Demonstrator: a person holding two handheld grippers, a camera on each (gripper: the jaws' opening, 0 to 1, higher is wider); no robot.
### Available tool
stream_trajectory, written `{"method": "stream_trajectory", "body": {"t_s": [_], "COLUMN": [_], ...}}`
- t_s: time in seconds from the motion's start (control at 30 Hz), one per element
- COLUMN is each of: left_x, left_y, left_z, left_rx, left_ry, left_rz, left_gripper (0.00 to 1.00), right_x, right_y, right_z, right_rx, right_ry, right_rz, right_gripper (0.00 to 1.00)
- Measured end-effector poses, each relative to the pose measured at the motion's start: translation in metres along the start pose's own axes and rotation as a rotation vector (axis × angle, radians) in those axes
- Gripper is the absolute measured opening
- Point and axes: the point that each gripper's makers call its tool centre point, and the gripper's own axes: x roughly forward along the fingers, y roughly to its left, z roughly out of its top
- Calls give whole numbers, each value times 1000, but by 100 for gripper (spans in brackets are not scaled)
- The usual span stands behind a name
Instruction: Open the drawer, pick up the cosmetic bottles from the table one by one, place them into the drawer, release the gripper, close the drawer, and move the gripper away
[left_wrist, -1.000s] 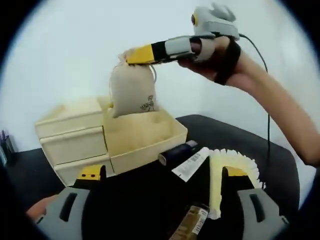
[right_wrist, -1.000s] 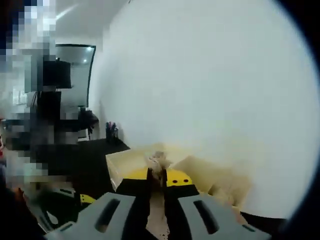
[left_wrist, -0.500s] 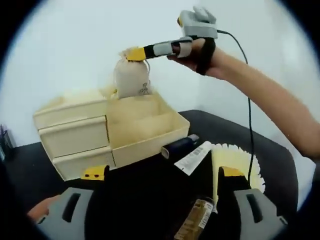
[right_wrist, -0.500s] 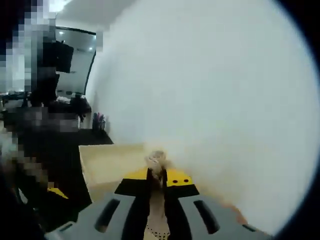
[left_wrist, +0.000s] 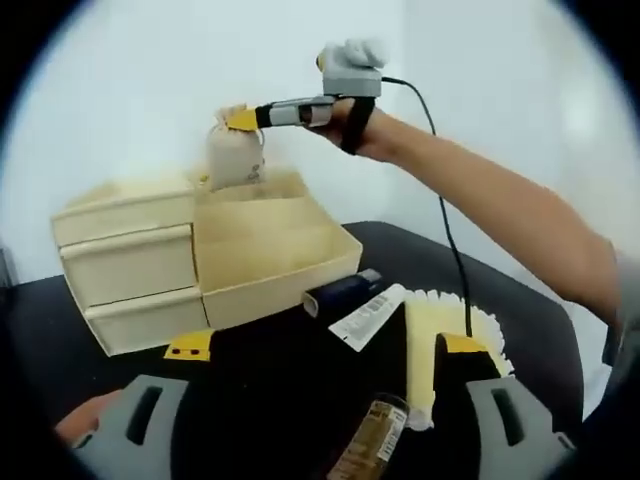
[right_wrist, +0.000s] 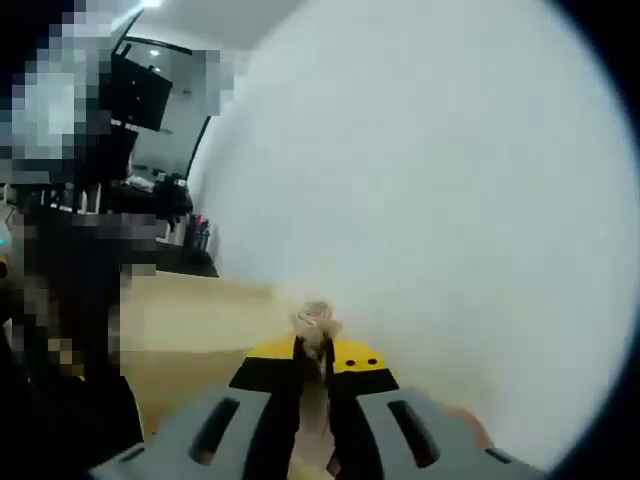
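The right claw (left_wrist: 240, 119), clamped on the gathered neck of the small beige drawstring cloth pouch (left_wrist: 234, 155), has carried it farther back over the open pale wooden drawer (left_wrist: 275, 262). The left claw (left_wrist: 318, 420) stays spread apart above the black counter (left_wrist: 270, 370).

Brown bottle (left_wrist: 367, 455) cut off below.

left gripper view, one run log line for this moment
right gripper: shut on cloth pouch | pouch: above open drawer | left gripper: open
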Motion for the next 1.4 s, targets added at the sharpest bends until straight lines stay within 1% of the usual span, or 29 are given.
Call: {"method": "stream_trajectory", "body": {"t_s": [0.1, 0.13, 0.23, 0.33, 0.47, 0.53, 0.63, 0.7, 0.73, 0.8, 0.97, 1.03, 1.13, 1.2, 1.27, 1.37, 1.4], "left_x": [0, 0, 1, 2, 1, 1, 1, 1, 1, 1, 2, 2, 2, 2, 3, 3, 3], "left_y": [3, 4, 6, 8, 14, 17, 18, 18, 18, 17, 18, 19, 19, 19, 20, 21, 20], "left_z": [-1, -1, -3, -7, -10, -10, -11, -11, -11, -12, -13, -14, -15, -16, -17, -18, -18], "left_rx": [0, 2, 11, 20, 21, 22, 22, 27, 30, 36, 38, 38, 40, 41, 41, 41, 41], "left_ry": [5, 7, 15, 25, 36, 40, 42, 43, 44, 48, 54, 57, 59, 61, 63, 66, 66], "left_rz": [9, 11, 20, 30, 45, 50, 55, 56, 56, 57, 58, 59, 60, 61, 62, 62, 62], "left_gripper": [81, 81, 81, 80, 80, 80, 80, 80, 79, 79, 79, 79, 79, 79, 79, 79, 79], "right_x": [8, 14, 26, 35, 47, 53, 61, 64, 62, 62, 65, 65, 66, 65, 65, 62, 57], "right_y": [3, -1, -2, 1, -5, -9, -17, -19, -15, -13, -8, 0, -1, -7, -13, -17, -12], "right_z": [-5, -8, -16, -19, -23, -28, -37, -44, -47, -53, -61, -65, -67, -67, -67, -64, -61], "right_rx": [8, 8, 19, 47, 74, 78, 109, 123, 131, 146, 160, 142, 135, 115, 56, 26, 16], "right_ry": [-9, -8, -7, -28, -41, -35, -34, -25, -22, -15, 14, 38, 54, 57, 72, 73, 71], "right_rz": [21, 25, 51, 69, 76, 76, 79, 76, 76, 79, 93, 93, 81, 55, 20, -5, -23], "right_gripper": [7, 7, 7, 7, 7, 7, 7, 7, 7, 7, 7, 7, 9, 11, 11, 12, 13]}}
